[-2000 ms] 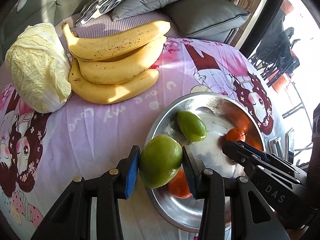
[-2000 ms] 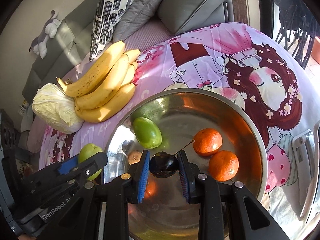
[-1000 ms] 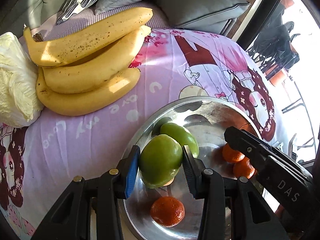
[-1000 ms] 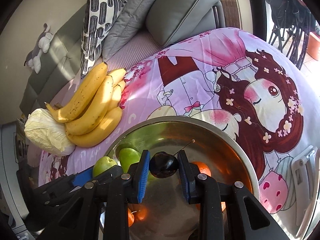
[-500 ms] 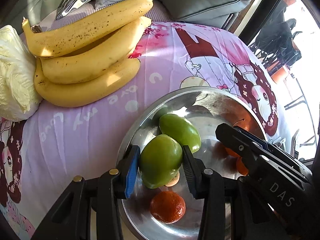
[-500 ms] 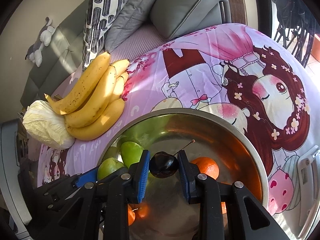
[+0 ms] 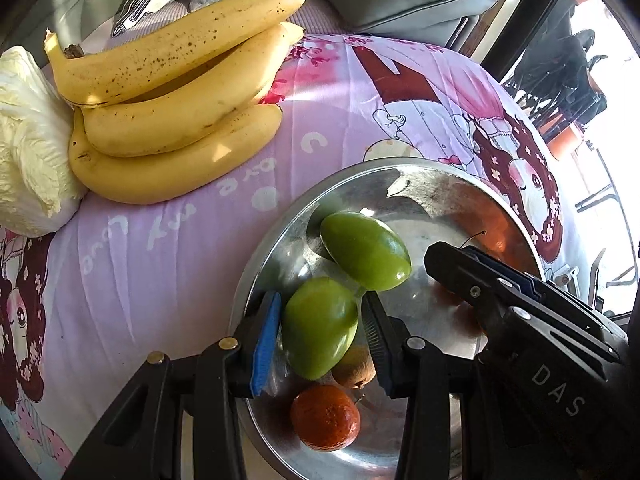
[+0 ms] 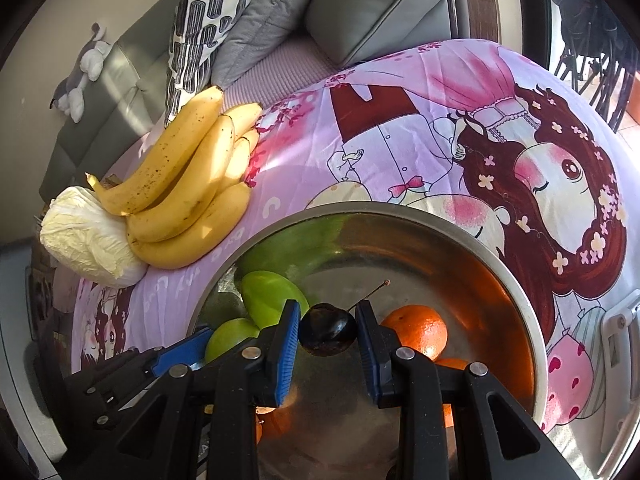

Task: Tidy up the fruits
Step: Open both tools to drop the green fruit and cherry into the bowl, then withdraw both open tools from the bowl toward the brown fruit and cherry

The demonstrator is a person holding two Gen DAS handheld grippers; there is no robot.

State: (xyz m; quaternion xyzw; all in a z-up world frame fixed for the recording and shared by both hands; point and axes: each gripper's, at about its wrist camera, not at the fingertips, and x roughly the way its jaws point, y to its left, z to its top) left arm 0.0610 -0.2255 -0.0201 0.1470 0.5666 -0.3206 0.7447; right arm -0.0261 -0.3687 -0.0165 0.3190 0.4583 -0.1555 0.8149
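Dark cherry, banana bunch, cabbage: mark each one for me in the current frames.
Dark cherry (image 8: 328, 334), right wrist view, on its glossy front face.
Banana bunch (image 7: 172, 92), left wrist view, on the middle banana's side.
Cabbage (image 7: 28, 152), left wrist view, on its pale outer leaves.

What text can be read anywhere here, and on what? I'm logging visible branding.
"DAS": white letters on the right gripper body, left wrist view.
Pale script on the pink cloth near the bananas: distorted, not reliably readable.
Nothing else legible.
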